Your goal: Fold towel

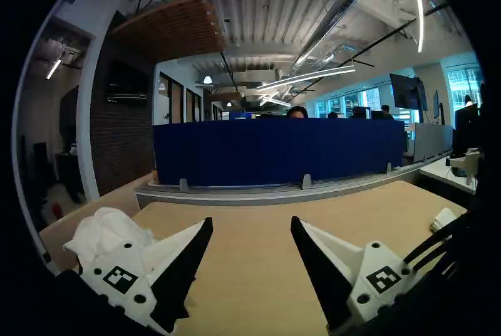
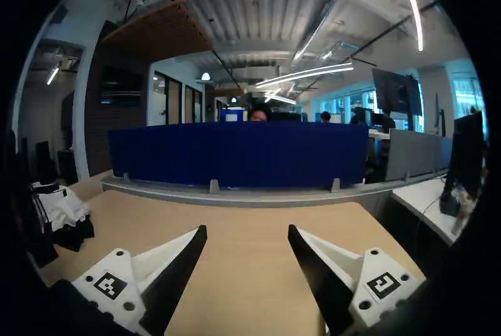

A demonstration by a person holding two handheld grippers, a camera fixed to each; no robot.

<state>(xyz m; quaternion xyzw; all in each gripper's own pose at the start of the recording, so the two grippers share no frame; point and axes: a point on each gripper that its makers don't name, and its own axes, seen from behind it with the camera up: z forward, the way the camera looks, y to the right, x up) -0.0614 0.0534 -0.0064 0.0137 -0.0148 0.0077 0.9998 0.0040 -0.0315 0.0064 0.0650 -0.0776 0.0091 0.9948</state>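
Note:
A crumpled white towel (image 1: 103,231) lies in a heap on the wooden table (image 1: 250,254) at the left, just behind my left gripper's left finger. My left gripper (image 1: 250,226) hovers over the tabletop, open, with nothing between its fingers. In the right gripper view my right gripper (image 2: 247,232) is open too, above the same wooden table (image 2: 250,261). At the far left edge of that view sits a white bundle of cloth (image 2: 62,205) beside dark gear; whether it is the towel, I cannot tell.
A blue partition (image 1: 275,151) on a grey rail (image 1: 269,192) closes off the far side of the table. People sit behind it. Another desk with a monitor (image 2: 463,154) stands to the right, and a small white object (image 1: 443,217) lies near the table's right edge.

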